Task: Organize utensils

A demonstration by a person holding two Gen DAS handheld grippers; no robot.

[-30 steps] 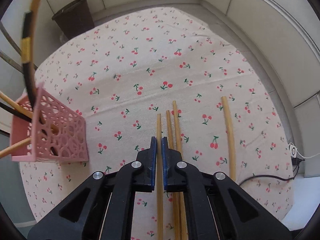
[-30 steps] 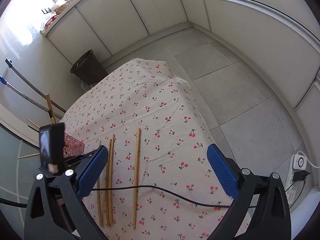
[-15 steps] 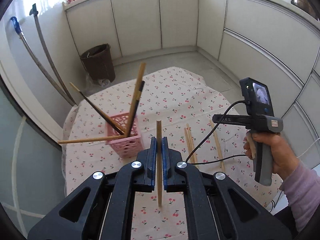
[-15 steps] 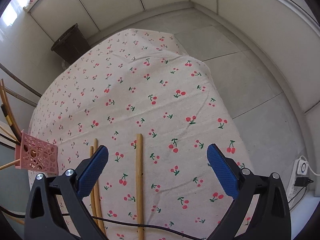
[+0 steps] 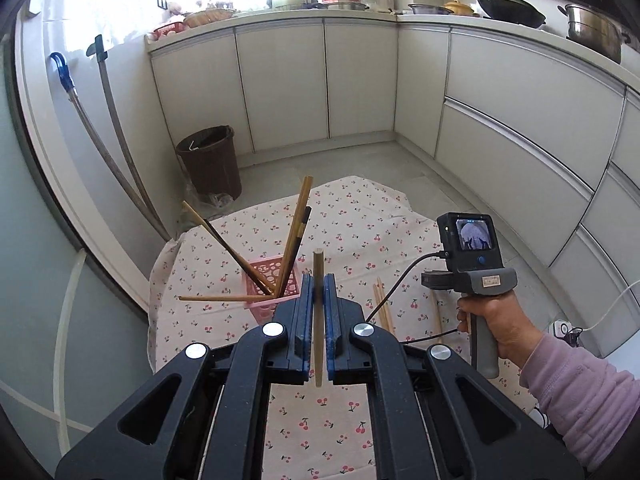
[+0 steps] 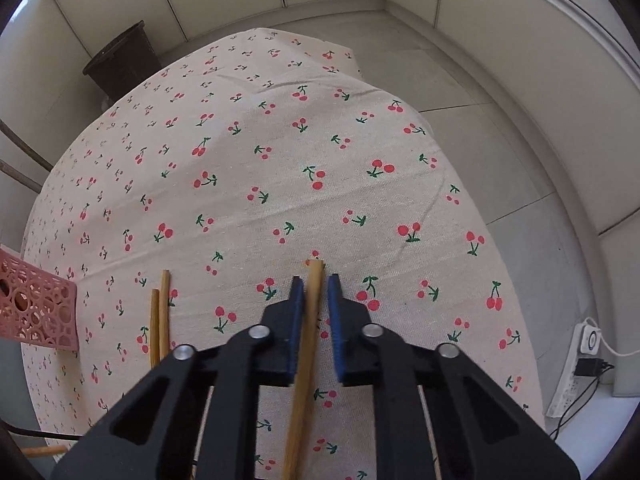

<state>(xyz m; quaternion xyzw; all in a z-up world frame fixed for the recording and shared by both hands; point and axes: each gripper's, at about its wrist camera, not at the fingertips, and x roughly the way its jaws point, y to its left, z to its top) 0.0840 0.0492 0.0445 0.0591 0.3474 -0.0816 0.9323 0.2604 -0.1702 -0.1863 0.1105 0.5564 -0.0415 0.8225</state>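
Bamboo chopstick [image 5: 318, 312] is clamped between the blue pads of the left gripper [image 5: 319, 280], jaws closed on it; the stick is held above the table, its tip pointing to 12 o'clock. Pink perforated basket [image 5: 276, 280] is seen at 11 o'clock of that gripper on the cherry-print cloth [image 5: 360, 216], with several chopsticks leaning out of it, one of them lying nearly level toward 9 o'clock. A loose pair of sticks [image 5: 382, 306] is laid on the cloth at 2 o'clock of the left gripper.

Right gripper [image 6: 316, 282] is lowered over a single chopstick [image 6: 306, 356] that lies on the cloth [image 6: 280, 140]. Its jaws are narrowly parted: the left pad is touching or nearly touching the stick, while a gap is seen at the right pad. The stick's end is seen just past the fingertips at 12 o'clock. The pair [image 6: 160, 316] is seen at 9 o'clock of this gripper, side by side, with the basket corner [image 6: 36, 304] farther out at 9 o'clock.

The right hand [image 5: 496, 320] is seen wrapped round the gripper's grey handle. A brown bin [image 5: 210, 160] is stood on the floor beyond the table.
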